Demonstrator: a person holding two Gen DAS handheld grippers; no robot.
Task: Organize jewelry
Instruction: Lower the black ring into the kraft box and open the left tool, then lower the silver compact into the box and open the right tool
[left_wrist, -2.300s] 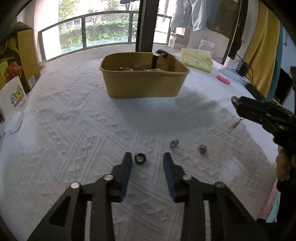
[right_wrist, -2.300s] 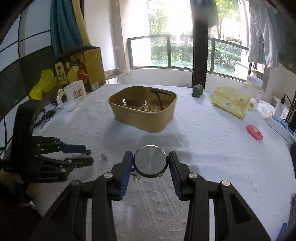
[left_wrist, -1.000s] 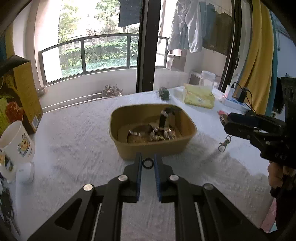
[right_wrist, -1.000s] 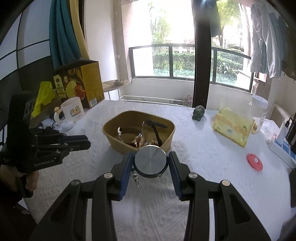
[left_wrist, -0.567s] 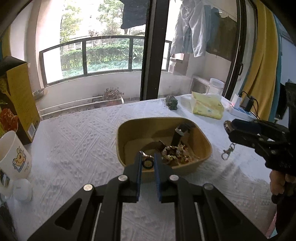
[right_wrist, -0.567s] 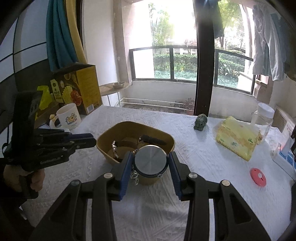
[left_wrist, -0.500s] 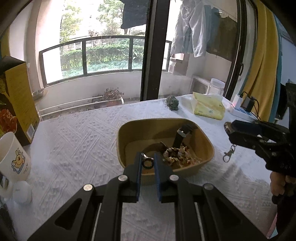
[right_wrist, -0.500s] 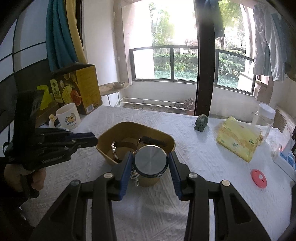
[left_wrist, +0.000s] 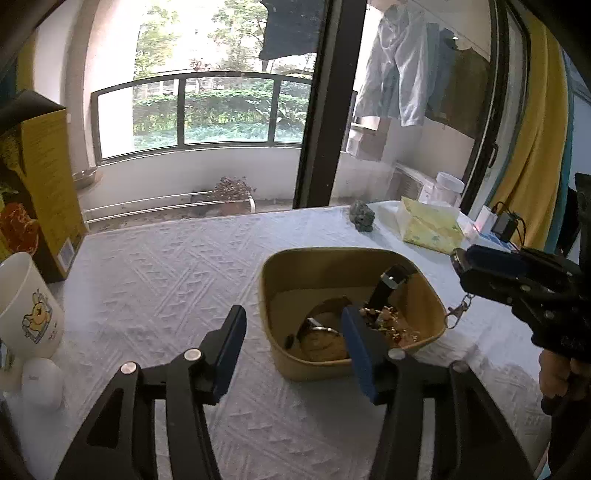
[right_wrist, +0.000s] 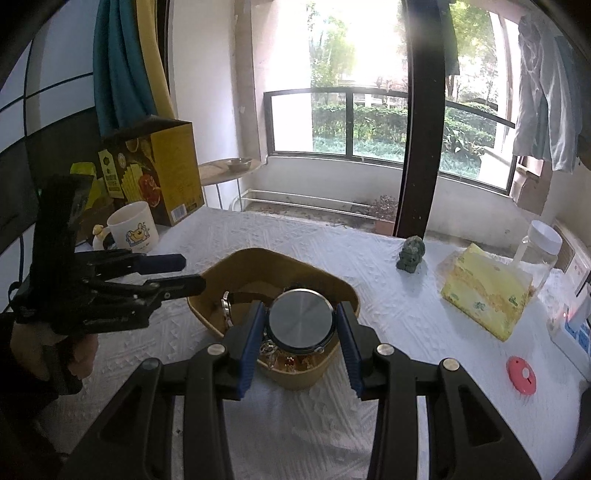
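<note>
A tan box (left_wrist: 291, 266) holds several jewelry pieces, among them a black watch strap (left_wrist: 388, 286). My left gripper (left_wrist: 293, 347) is open and empty, held above the box's near left wall. My right gripper (right_wrist: 301, 325) is shut on a round silver disc (right_wrist: 300, 318) with a small clasp (left_wrist: 458, 310) hanging under it, held over the box (right_wrist: 229, 267). In the left wrist view the right gripper (left_wrist: 461, 264) is at the box's right side. In the right wrist view the left gripper (right_wrist: 184, 273) is at the box's left rim.
A white mug (left_wrist: 26, 306) and a yellow carton (left_wrist: 40, 184) stand at the left. A yellow tissue pack (right_wrist: 487, 291), a small green figure (right_wrist: 410, 254), a clear jar (right_wrist: 537, 247) and a red disc (right_wrist: 521, 374) are at the right on the white tablecloth (left_wrist: 166, 266).
My left gripper has opened and the small black ring it held is gone from between its fingers. Both grippers have moved closer over the box. The right gripper still holds the disc.
</note>
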